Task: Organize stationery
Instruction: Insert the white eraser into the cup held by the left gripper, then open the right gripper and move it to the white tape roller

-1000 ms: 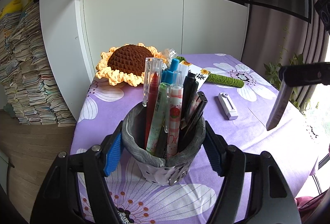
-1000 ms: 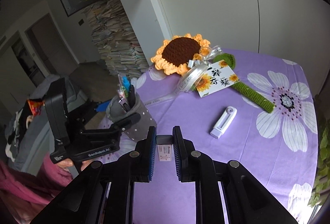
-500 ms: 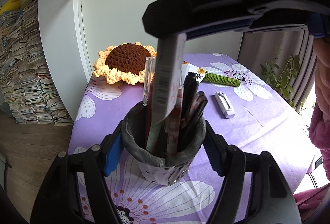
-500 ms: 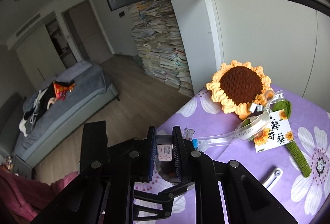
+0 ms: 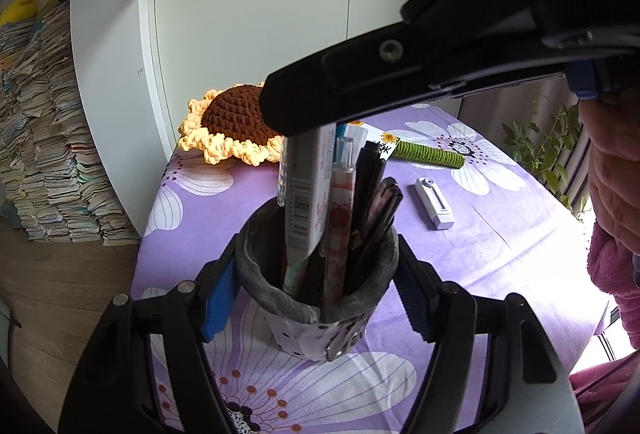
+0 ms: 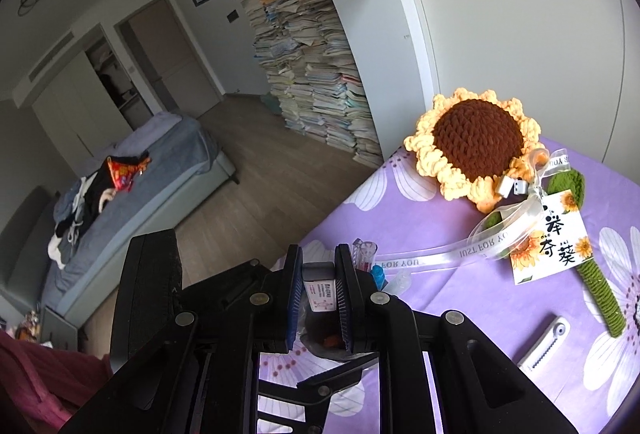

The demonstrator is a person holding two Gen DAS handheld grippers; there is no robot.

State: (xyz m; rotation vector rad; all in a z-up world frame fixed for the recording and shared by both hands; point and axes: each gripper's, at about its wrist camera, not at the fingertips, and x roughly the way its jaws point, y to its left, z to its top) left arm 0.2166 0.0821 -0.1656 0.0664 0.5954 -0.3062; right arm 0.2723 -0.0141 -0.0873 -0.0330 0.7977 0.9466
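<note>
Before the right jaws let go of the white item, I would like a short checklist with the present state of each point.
1. Left gripper shut on the grey pen cup with dotted base: ok.
2. Right gripper shut on the white flat barcode-labelled stationery box: ok.
3. Box's lower end inside the cup rim: ok.
4. Box resting on the cup bottom: cannot tell.
5. Pens leave room: cannot tell.
6. White slider-type eraser remains on the purple flowered tablecloth: not ok.

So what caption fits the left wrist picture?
Left gripper clamps grey pen cup while right gripper lowers white barcoded stick in.
</note>
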